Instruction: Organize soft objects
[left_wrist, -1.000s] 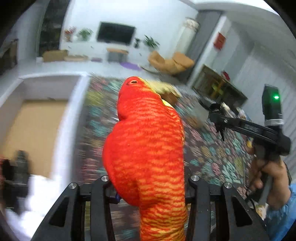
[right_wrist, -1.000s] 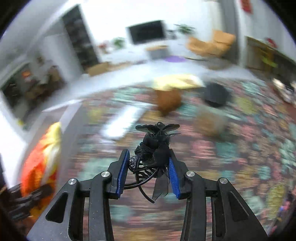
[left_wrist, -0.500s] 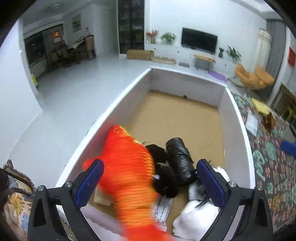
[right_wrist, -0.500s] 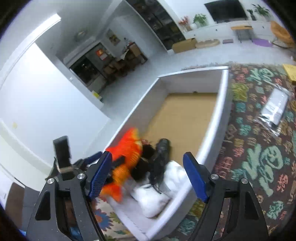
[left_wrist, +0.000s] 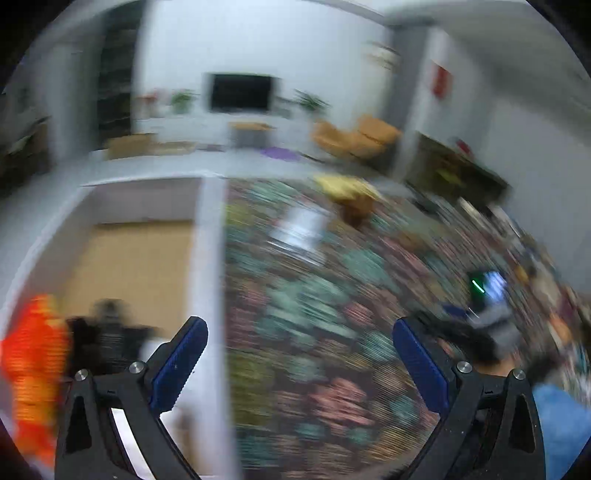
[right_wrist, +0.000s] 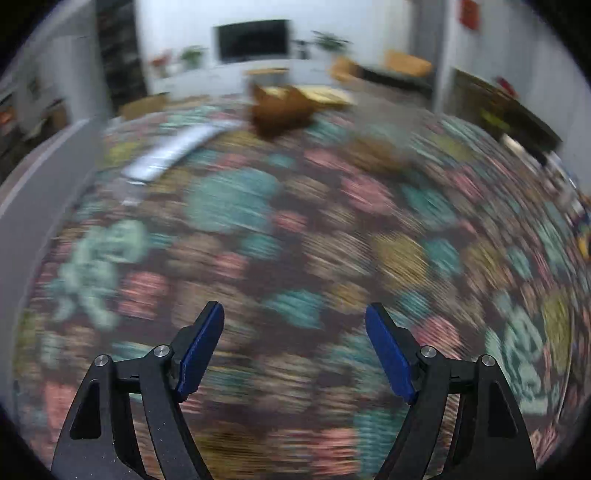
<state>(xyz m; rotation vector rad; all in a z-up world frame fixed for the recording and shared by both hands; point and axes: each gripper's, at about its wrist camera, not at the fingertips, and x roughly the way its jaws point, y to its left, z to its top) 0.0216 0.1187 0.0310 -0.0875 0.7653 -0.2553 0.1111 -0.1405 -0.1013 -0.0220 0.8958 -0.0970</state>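
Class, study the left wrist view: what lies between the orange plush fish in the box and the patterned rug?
In the left wrist view, the box's white side wall separates the orange plush fish from the patterned rug. Dark, blurred items lie beside the fish.

A box (left_wrist: 207, 258) stood at the left of the patterned cloth (left_wrist: 314, 314), its wall running along the cloth's edge. Inside it, at the near left corner, lay a plush fish (left_wrist: 35, 369) with a dark bundle (left_wrist: 109, 332) just to its right. On the cloth, farther back, a flat packet (left_wrist: 301, 230) lay left of a basket (left_wrist: 356, 210).
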